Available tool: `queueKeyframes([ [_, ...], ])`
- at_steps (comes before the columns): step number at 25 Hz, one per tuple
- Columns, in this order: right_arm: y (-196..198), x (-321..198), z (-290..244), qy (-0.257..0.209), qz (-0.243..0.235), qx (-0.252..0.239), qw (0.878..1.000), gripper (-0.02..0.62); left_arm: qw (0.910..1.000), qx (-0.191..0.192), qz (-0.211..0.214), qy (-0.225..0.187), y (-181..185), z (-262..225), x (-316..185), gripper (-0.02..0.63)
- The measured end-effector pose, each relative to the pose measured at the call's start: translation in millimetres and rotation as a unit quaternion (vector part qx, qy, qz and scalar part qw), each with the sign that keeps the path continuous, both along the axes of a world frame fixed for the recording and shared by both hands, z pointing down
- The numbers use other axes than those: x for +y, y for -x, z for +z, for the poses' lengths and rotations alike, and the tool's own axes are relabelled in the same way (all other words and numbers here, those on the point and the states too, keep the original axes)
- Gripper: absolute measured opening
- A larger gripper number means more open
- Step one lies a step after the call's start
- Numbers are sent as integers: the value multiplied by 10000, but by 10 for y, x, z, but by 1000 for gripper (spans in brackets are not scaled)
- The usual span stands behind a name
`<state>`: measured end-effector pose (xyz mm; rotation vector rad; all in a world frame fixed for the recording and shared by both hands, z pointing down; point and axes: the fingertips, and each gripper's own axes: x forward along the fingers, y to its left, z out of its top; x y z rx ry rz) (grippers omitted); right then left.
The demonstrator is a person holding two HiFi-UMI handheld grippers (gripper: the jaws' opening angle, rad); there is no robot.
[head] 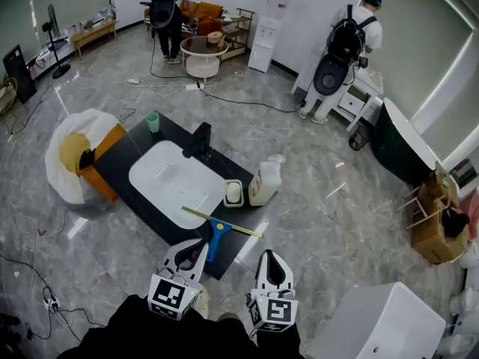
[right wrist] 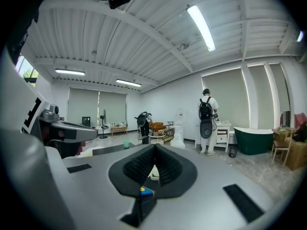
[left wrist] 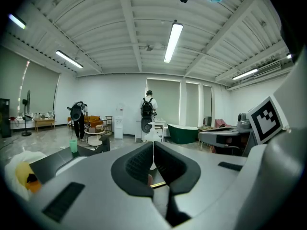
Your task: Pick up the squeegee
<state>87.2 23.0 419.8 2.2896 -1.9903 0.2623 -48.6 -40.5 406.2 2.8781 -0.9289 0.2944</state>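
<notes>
Head view looks down on a black table (head: 123, 172) with a white basin (head: 174, 182) sunk into it. The squeegee (head: 218, 235) lies on the table's near right part. Its yellowish blade runs left to right across the table, and its blue handle points toward the near edge. The handle's near end shows just right of the left tool (head: 197, 250), which sits over that near edge, jaws closed on nothing. The right tool (head: 270, 259) is further right, beside the table's near corner and apart from the squeegee. Its pads also meet, with nothing between them.

Just beyond the blade, on the far side, stand a white soap dish (head: 233, 193) and a white jug-like bottle (head: 265, 183), side by side. A black faucet (head: 200, 140) rises at the basin's far rim, and a green cup (head: 153, 121) stands at the table's far left corner. On the floor to the table's left lies a white and yellow bundle (head: 75, 159). A white box (head: 389, 324) sits at the near right. Far across the room two people with backpacks stand with their backs turned, one by a round side table (head: 203, 54), one at a white cabinet (head: 358, 96) beside a dark green bathtub (head: 404, 152).
</notes>
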Motion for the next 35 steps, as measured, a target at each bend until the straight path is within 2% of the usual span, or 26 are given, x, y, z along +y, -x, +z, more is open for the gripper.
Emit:
queueKeyframes([
  [9,-115,-375,-35,42,-232,17,9997,15,9997,-49,-168,142,-118,89,-320,25],
  [16,-389,-695,119,168,-684,-77,9975,17,9975,-160,-638,262,-322,221,-518,25],
  [26,-578,-1106,500,508,-1461,-389,9872,15,9883,-452,-1312,629,-517,571,-683,25],
  [35,-639,-1234,1059,979,-1732,-596,9782,15,9791,-660,-1590,1085,-564,1136,-808,25],
])
